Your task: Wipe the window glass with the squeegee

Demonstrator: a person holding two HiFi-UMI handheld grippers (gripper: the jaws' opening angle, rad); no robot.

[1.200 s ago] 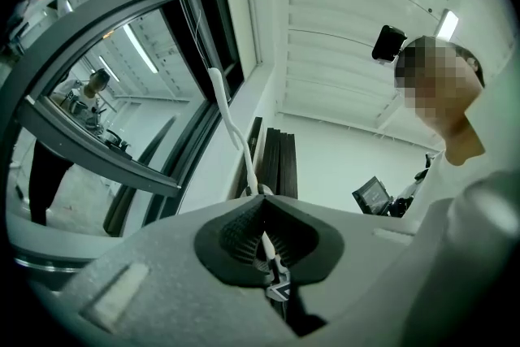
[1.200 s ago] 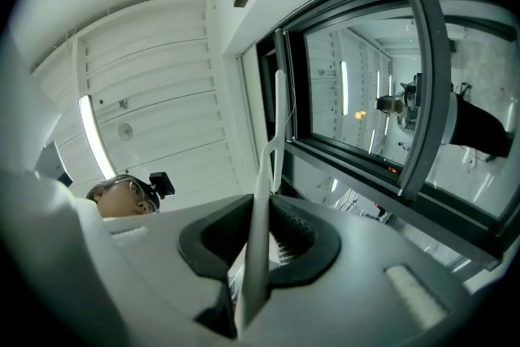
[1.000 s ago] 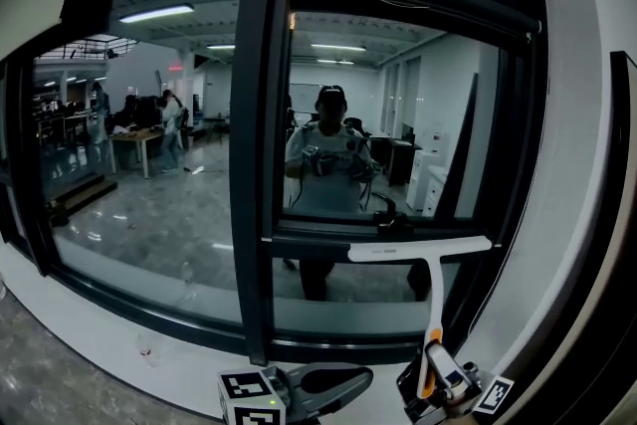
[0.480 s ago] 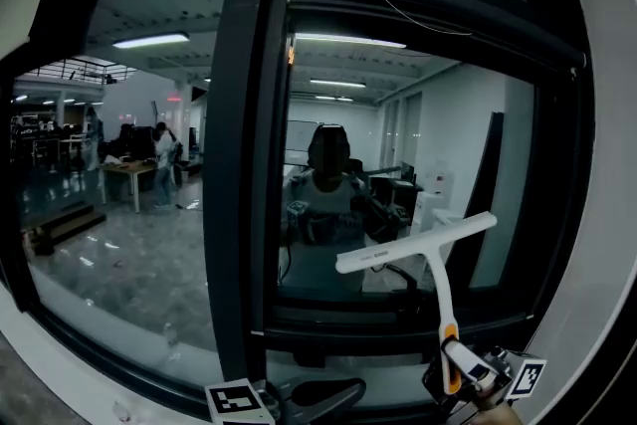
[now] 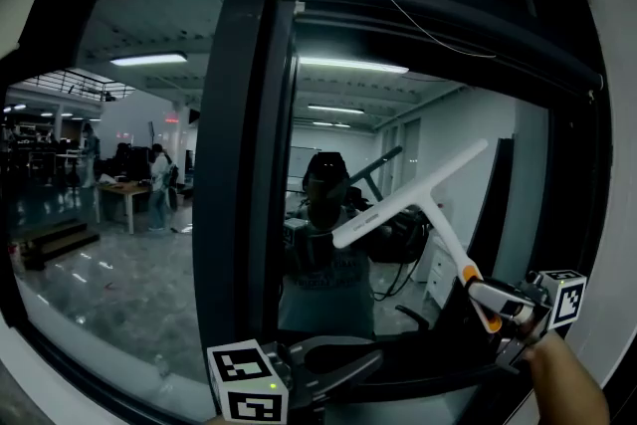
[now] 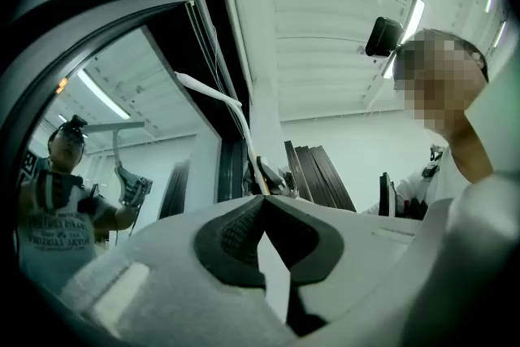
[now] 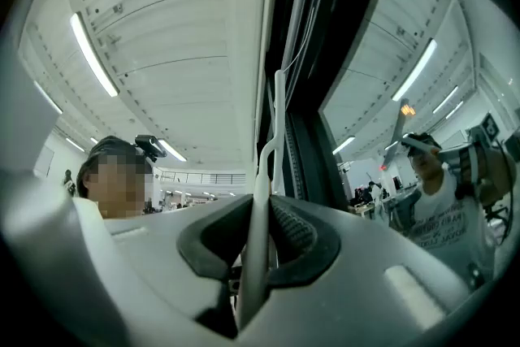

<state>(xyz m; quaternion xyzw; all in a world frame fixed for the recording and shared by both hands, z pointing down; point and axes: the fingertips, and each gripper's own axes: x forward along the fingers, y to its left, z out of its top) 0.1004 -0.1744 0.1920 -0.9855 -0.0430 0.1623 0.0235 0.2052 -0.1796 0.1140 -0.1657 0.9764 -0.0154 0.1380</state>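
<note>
A white squeegee with an orange band on its handle is held up against the window glass. Its blade is tilted, right end high, in front of the right pane. My right gripper is shut on the handle at the lower right; in the right gripper view the handle runs up between the jaws. My left gripper sits low at the bottom centre, below the pane, shut on nothing. In the left gripper view its pads meet, and the squeegee shows beyond them.
A thick dark mullion splits the window into two panes. The dark outer frame and a white wall lie to the right. The glass reflects a person with both grippers; a lit office with people shows at the left.
My right gripper has risen and moved right, taking the squeegee up from the pane's bottom edge. The blade went from level to steeply tilted. The left gripper stayed low.
</note>
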